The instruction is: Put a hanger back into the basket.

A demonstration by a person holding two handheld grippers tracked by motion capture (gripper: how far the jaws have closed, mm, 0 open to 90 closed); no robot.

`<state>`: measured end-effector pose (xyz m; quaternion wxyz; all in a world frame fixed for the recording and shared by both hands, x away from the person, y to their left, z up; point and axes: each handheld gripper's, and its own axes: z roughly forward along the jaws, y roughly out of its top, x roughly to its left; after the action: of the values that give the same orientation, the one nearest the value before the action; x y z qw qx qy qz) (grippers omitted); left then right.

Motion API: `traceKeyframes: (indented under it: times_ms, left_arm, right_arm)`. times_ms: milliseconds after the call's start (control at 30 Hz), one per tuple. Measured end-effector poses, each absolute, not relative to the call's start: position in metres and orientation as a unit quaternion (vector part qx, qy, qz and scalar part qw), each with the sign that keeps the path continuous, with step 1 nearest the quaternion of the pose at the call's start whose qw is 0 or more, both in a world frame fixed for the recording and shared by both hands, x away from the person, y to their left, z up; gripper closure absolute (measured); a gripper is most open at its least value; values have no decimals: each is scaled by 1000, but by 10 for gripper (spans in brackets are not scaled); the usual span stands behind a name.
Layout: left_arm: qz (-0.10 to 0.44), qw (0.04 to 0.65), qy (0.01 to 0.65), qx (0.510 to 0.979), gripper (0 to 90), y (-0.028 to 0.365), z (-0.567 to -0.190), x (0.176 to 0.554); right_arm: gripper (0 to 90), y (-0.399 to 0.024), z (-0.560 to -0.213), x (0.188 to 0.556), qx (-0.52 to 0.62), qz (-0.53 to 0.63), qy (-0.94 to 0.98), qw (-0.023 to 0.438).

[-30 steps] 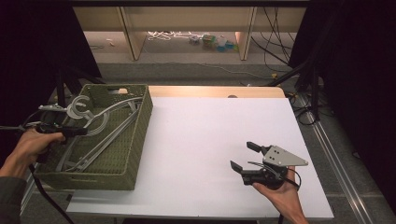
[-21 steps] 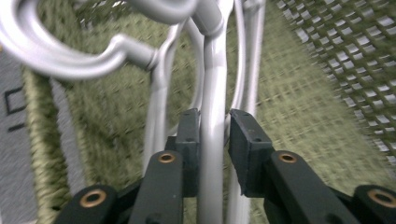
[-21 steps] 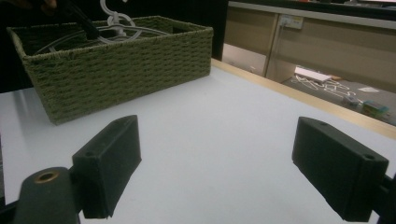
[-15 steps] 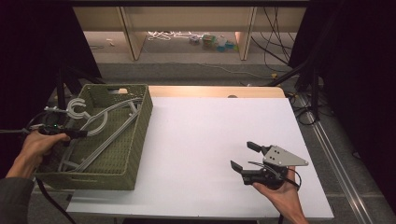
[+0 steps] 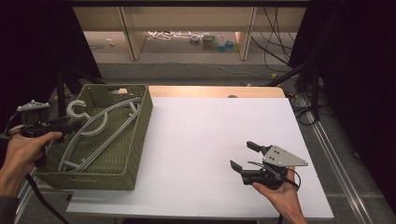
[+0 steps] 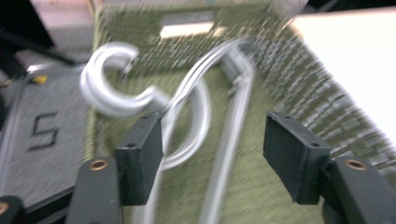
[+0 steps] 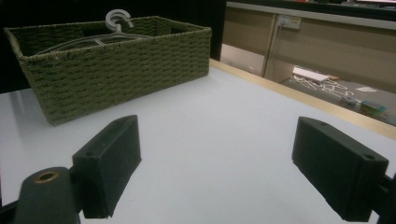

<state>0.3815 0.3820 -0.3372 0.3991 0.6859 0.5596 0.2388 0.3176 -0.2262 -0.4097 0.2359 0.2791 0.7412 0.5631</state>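
**Mia:** Where are the grey hangers (image 5: 100, 128)?

**Sam:** They lie in the green woven basket (image 5: 135, 140) at the left side of the white table (image 5: 210, 140). One hook (image 6: 109, 86) curls up above the basket's left rim.

**Mia:** What is the left gripper (image 5: 70, 125) doing?

**Sam:** A hand holds it at the basket's left edge, right by that hook. Its claw has just been opening and now stands apart. In the left gripper view the hook's stem runs just behind the left pad (image 6: 140, 156), but the picture is blurry and I cannot tell if they touch. Nothing is pinched.

**Mia:** And the right gripper (image 5: 245, 156)?

**Sam:** It sits in the other hand over the bare table, well apart from the basket. Its claw is wide apart, with nothing between the pads (image 7: 109, 163).
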Motion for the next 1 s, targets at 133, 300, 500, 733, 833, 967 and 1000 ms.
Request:
traceKeyframes:
  times_ms: [133, 300, 500, 733, 833, 967, 1000]
  left_arm:
    - [242, 439, 538, 677, 310, 361, -329, 367]
    - [242, 486, 507, 669, 219, 332, -327, 350]
    - [243, 510, 478, 672, 187, 300, -336, 334]
    - [237, 533, 463, 667, 194, 275, -351, 313]
    - [239, 547, 461, 657, 205, 263, -362, 306]
    - [244, 544, 440, 671, 205, 242, -375, 304]
    - [241, 543, 436, 676, 205, 238, -378, 304]
  right_arm:
    - [162, -226, -409, 317, 278, 562, 742, 238]
    - [162, -228, -409, 316, 283, 561, 741, 238]
    - [161, -228, -409, 315, 288, 563, 737, 239]
    - [161, -227, -410, 313, 289, 563, 736, 242]
    - [161, -227, -411, 313, 288, 562, 738, 238]
    - [162, -226, -411, 314, 280, 572, 730, 247]
    - [162, -227, -410, 312, 281, 563, 738, 245]
